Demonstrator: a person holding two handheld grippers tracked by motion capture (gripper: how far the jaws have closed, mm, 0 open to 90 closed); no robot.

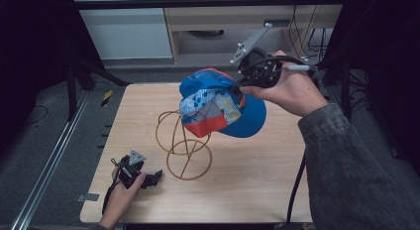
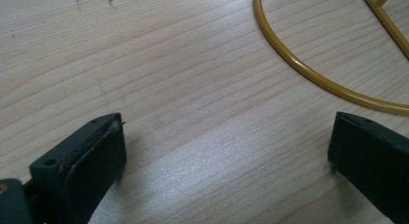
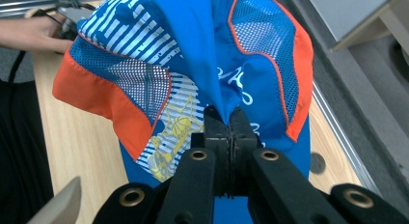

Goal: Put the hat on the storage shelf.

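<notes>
the blue cap with orange and stripes hangs in the air over the yellow wire stand on the wooden table. the right gripper pinches the cap's cloth tight. the left gripper sits low by the stand's ring, its jaws spread wide with nothing in them

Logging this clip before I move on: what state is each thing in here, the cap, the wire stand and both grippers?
Cap: lifted off the table, pinched by its fabric, hanging above the stand.
Wire stand: upright on the table, bare.
Right gripper: shut on the cap.
Left gripper: open, low over the table beside the stand's base ring, holding nothing.
</notes>
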